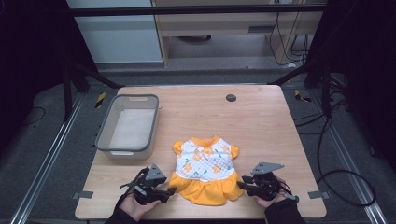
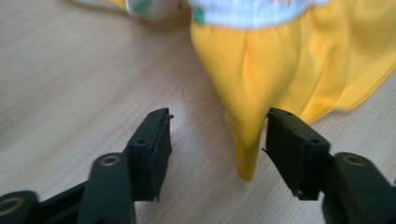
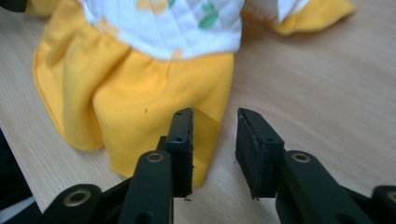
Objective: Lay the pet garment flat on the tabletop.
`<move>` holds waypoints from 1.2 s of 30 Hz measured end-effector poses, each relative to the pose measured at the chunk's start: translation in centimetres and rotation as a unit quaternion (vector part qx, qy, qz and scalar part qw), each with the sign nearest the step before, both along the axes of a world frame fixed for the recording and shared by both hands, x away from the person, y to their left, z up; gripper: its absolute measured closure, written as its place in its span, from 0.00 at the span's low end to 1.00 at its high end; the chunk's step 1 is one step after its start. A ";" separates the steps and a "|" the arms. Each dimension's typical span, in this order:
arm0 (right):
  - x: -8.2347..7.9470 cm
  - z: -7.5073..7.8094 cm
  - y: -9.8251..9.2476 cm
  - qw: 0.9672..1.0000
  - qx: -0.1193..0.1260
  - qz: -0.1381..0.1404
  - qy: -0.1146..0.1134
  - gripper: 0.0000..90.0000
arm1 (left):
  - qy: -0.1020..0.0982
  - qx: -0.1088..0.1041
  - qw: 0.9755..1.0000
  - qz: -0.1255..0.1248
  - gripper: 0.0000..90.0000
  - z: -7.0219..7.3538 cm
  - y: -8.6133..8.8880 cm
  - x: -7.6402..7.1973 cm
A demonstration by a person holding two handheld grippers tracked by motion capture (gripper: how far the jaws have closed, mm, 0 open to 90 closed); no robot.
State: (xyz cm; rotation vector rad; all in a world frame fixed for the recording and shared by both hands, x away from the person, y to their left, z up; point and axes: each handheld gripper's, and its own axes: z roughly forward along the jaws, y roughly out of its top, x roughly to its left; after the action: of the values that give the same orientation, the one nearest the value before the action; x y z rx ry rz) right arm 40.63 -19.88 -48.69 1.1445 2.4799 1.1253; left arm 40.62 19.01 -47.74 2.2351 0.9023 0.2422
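a small dress (image 1: 204, 170), white quilted top with orange flowers and a yellow-orange skirt, lies flat near the front edge of the wooden bench (image 1: 261, 121), collar pointing away from the person. a grey plastic bin (image 1: 127, 125) sits on the bench to the left of it, well apart. the left hand-held gripper (image 1: 169, 191) rests low at the skirt's left corner; in the left gripper view its jaws stand wide apart with the pointed corner of the yellow hem (image 2: 247, 154) lying between them, close to the jaw on the right of that view. the right hand-held gripper (image 1: 241, 183) sits at the skirt's right corner; in the right gripper view its jaws are parted, the skirt's lower corner (image 3: 205, 149) lying behind one jaw and partly within the gap, not pinched. a small dark round cap (image 1: 231, 97) is set in the bench near its far edge.
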 end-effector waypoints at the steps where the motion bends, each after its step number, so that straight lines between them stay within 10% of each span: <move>1: -0.1 0.3 -0.1 1.000 0.006 -0.003 -0.008 0.72 | -0.009 -0.011 1.000 0.003 0.41 0.4 0.2 0.0; 13: 2.4 4.0 -1.5 0.989 0.066 -0.060 -0.114 0.65 | -0.086 -0.056 0.994 0.042 0.42 4.8 1.6 3.3; 19: 6.1 4.2 -0.7 0.988 0.069 -0.076 -0.114 0.65 | -0.097 -0.009 0.993 0.072 0.46 4.9 0.0 7.9; 24: 10.2 2.1 0.7 0.992 0.046 -0.089 -0.082 0.67 | -0.063 0.007 0.994 0.093 0.48 3.2 -1.5 11.7; 36: 11.9 -1.2 2.4 0.997 -0.001 -0.072 -0.035 0.70 | -0.003 0.024 0.995 0.096 0.53 -0.8 -3.7 14.2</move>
State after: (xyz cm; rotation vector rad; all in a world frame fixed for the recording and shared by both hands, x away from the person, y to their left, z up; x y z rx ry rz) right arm 52.51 -17.43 -49.86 1.2403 2.3051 1.1022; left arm 54.80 15.29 -48.49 2.1912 1.1202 0.3638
